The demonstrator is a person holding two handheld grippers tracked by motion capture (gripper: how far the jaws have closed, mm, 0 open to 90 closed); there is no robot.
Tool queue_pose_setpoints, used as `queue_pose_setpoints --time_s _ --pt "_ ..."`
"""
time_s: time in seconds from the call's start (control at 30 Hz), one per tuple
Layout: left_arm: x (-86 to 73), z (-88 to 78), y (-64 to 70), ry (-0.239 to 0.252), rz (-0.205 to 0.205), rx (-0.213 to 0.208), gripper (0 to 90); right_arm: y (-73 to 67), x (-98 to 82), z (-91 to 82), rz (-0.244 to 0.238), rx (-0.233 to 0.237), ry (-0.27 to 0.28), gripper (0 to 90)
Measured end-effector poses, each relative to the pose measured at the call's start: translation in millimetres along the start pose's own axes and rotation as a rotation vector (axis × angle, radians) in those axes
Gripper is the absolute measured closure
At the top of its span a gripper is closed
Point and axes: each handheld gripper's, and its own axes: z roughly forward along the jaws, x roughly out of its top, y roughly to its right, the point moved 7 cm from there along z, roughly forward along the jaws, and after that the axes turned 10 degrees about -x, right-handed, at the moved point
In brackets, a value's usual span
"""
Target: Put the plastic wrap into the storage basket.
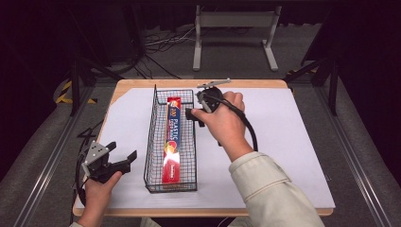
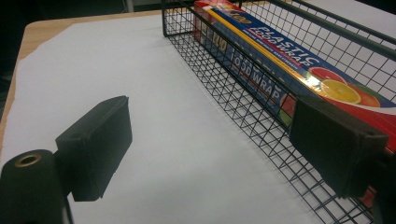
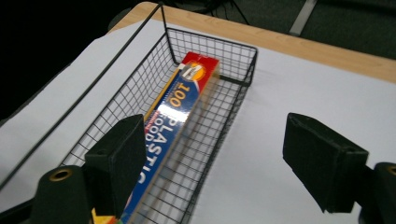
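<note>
I judge the plastic wrap box point(image 1: 172, 140) to be light and stiff, a long thin cardboard carton with a glossy skin that could slide between the pads. Its walls would likely dent under a hard squeeze, so I would grip it gently across its narrow width, near the middle of its length, to keep it from tipping.

The box is long and narrow, blue on top with a yellow stripe and white lettering, red at both ends, with citrus slices pictured toward its near end. It lies flat along the floor of the wire basket point(image 1: 150, 142), a black, narrow, deep mesh tray set lengthwise, near to far, at the centre of the white sheet point(image 1: 283, 142) covering the table point(image 1: 236, 83).

My right gripper point(image 1: 196, 115) hangs by the basket's right wall toward its far end, its jaws standing apart with nothing between them; one jaw sits over the box, the other over the sheet.

My left gripper point(image 1: 124, 155) rests at the near left, just beside the basket's left wall, jaws spread and empty.
</note>
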Motion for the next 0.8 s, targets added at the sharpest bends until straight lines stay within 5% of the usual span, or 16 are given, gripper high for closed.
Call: queue_pose_setpoints --time_s 0.8 --pt "-1.5 0.1 0.6 -0.014 0.008 0.013 13.9 120.9 -37.3 -59.5 -0.194 0.092 0.131 19.9"
